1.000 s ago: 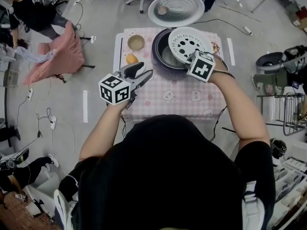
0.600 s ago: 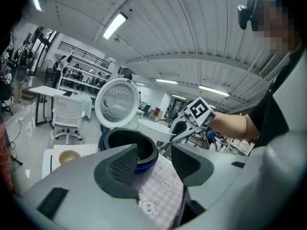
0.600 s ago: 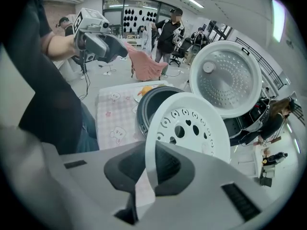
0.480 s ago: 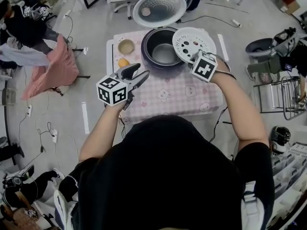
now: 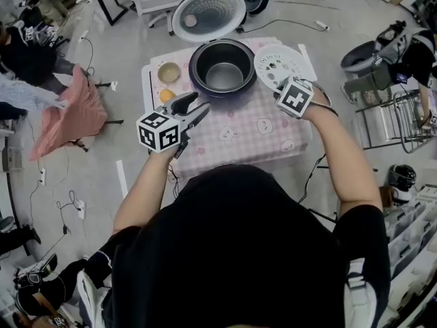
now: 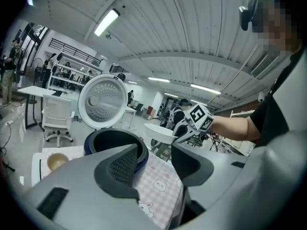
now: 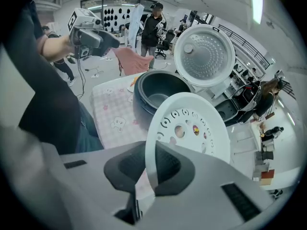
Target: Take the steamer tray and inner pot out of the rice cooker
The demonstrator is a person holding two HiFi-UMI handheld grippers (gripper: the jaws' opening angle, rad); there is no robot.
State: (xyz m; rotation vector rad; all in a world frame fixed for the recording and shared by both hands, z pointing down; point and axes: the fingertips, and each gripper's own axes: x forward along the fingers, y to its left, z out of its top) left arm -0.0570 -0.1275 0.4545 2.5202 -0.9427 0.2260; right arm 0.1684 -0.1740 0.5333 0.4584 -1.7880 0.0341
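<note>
I can read no words, numbers or brand names anywhere. The left cube (image 5: 162,130) on my left gripper (image 5: 196,105) and the right cube (image 5: 295,97) on my right gripper (image 7: 148,169) carry only black-and-white square patterns, with no letters or digits.
</note>
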